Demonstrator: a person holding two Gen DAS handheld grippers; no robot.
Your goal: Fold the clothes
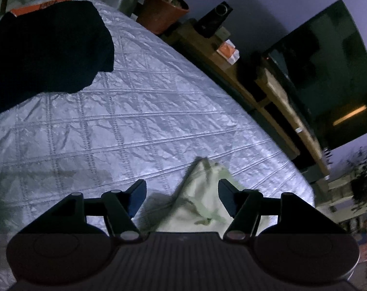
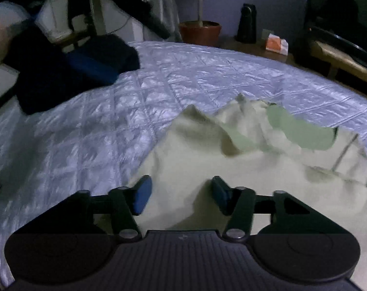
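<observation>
- The left gripper (image 1: 182,195) has its jaws spread; a pale cream-green garment (image 1: 202,206) lies in the gap between them, and neither pad presses on it.
- The right gripper (image 2: 182,194) likewise has its jaws spread wide above the same pale garment (image 2: 232,160), with cloth showing between the blue-faced pads but not pinched.
- The garment lies crumpled on the bed (image 2: 183,72); in the right wrist view it rises in rumpled peaks with a greener patch near its far edge.
- The bed carries a shiny, quilted silver-blue cover (image 1: 134,111), wrinkled along stitched lines.
- A dark navy pile of clothing (image 1: 45,53) rests on the far part of the bed, well apart from the pale garment; the right wrist view also shows it (image 2: 69,72).
- Beyond the bed, a terracotta plant pot (image 2: 199,32) stands by the wall.
- Near it a wooden shelf (image 1: 207,46) bears a dark speaker-like object (image 1: 215,19) and a small orange box (image 1: 228,51).
- A dark television screen (image 1: 324,72) stands further along.
</observation>
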